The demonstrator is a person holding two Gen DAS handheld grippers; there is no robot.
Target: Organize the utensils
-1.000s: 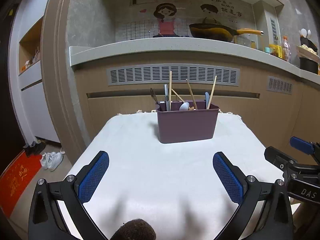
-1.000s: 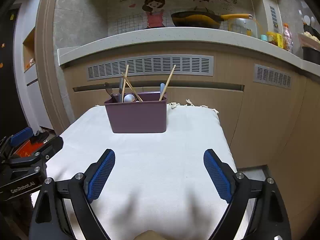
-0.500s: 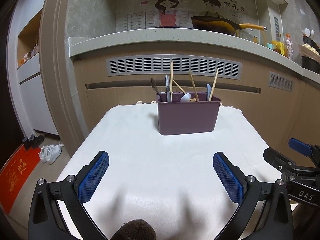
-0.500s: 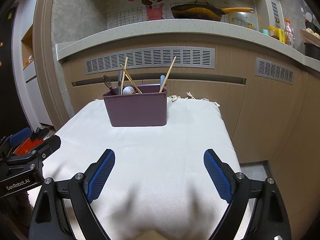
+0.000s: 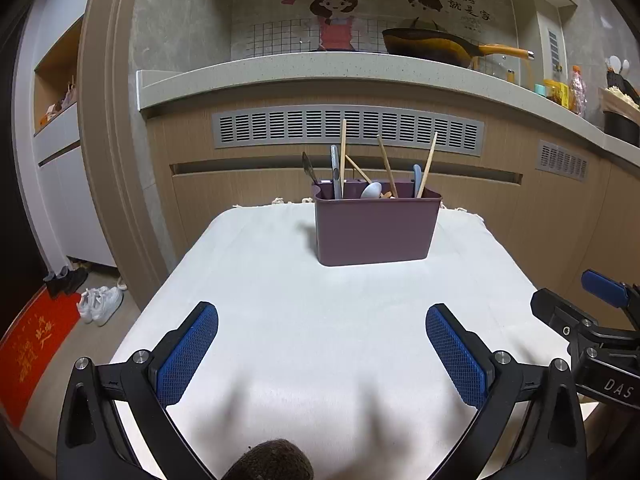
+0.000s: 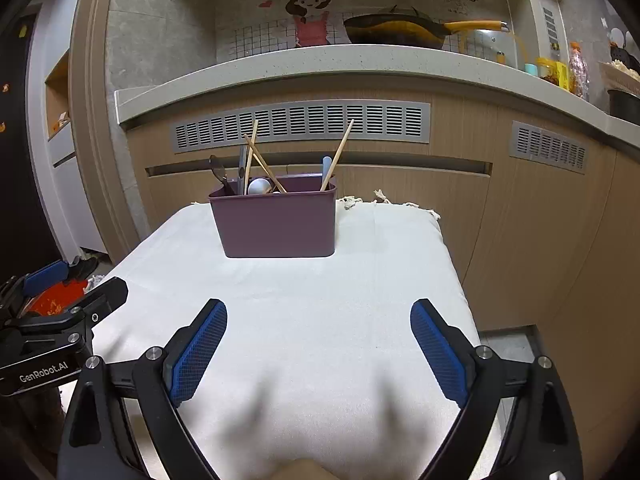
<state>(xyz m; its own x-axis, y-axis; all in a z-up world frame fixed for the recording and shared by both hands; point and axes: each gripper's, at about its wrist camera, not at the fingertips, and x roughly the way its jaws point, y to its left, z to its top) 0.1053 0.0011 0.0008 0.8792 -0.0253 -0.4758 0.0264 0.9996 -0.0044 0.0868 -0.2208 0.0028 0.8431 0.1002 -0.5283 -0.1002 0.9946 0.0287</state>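
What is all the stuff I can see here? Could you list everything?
utensil holder: one, purple, far end of the table
chopsticks: four, wooden, standing in the holder
spoon: one, pale, in the holder
tablecloth: one, white, over the table
frying pan: one, dark and yellow, on the counter
sneakers: one pair, white, on the floor
left hand-held gripper: black, blue pads, open, empty
right hand-held gripper: the same, jaws opening, empty

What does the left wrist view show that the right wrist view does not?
Only the left wrist view shows the white sneakers and the red mat on the floor. Only the right wrist view shows the bare floor past the table's right edge. Both show the purple utensil holder with chopsticks on the white cloth, the wok, and both sets of jaws open and empty.
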